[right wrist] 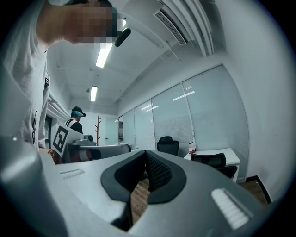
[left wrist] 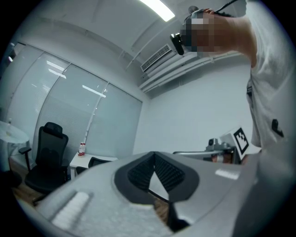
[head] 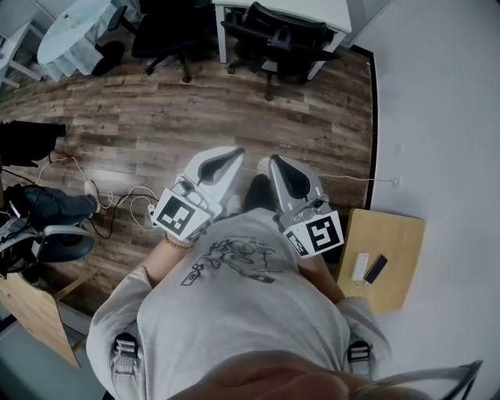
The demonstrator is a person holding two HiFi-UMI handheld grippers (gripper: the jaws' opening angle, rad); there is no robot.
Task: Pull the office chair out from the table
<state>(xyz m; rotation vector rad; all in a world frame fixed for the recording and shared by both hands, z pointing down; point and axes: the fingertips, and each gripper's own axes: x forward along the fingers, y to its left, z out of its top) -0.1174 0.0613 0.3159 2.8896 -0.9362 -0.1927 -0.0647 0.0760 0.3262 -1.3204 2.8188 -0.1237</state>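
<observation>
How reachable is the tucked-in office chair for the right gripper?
Probably not yet: the right gripper is at the person's chest, with wood floor between it and the office chair under the white table. Nothing blocks it.

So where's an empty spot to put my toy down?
The brown wooden floor is bare in the middle, in front of the black office chair at the white desk. The small light wooden table has free space too. The left side is crowded with white cables.
</observation>
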